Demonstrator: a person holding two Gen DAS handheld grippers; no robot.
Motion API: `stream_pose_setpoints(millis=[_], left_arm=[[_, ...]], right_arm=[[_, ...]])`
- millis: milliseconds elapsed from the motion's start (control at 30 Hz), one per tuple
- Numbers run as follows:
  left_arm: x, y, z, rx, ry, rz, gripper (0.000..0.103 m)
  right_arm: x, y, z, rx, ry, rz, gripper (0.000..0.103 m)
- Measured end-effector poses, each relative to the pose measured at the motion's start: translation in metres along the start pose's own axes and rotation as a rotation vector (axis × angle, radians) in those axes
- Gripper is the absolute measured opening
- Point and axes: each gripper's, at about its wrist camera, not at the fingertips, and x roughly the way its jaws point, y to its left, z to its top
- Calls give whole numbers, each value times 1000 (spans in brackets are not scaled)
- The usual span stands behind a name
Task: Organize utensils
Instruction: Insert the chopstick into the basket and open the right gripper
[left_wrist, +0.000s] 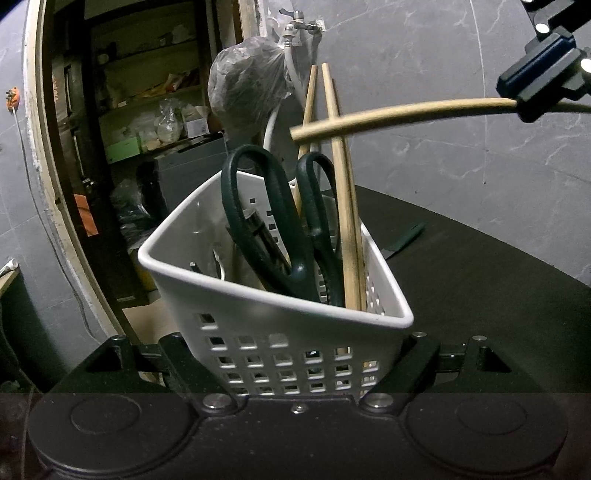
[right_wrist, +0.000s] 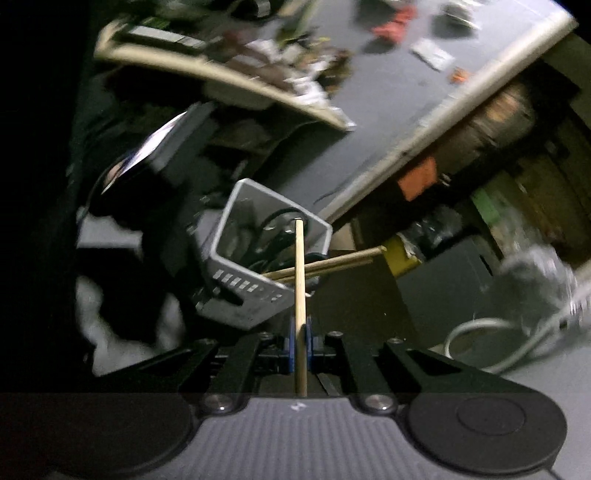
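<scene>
Left gripper (left_wrist: 291, 365) jaws clamp a white basket (left_wrist: 258, 332) of scissors (left_wrist: 295, 236); right gripper (right_wrist: 301, 343) jaws pinch a chopstick (right_wrist: 300, 280) above it.

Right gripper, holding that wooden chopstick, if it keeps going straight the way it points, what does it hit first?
Probably the white perforated plastic basket: the right gripper holds a pale wooden chopstick whose tip lines up with the basket's opening, near the dark scissors handles. Depth is unclear from this blurred view.

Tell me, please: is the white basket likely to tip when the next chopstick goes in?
Probably somewhat: the white basket looks light, and tall scissors and chopsticks lean out. The left gripper brackets its base, which should steady it.
</scene>
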Motion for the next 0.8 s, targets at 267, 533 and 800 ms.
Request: stream_pose_setpoints(millis=[267, 533, 800], left_arm=[[-1, 2, -2, 10, -10, -11, 84], [-4, 2, -3, 8, -11, -11, 84], [-4, 2, -3, 1, -12, -9, 84]], right_arm=[[13, 9, 18, -324, 100, 98, 7], [41, -1, 23, -581, 182, 205, 7], [66, 11, 36, -888, 204, 229, 7]])
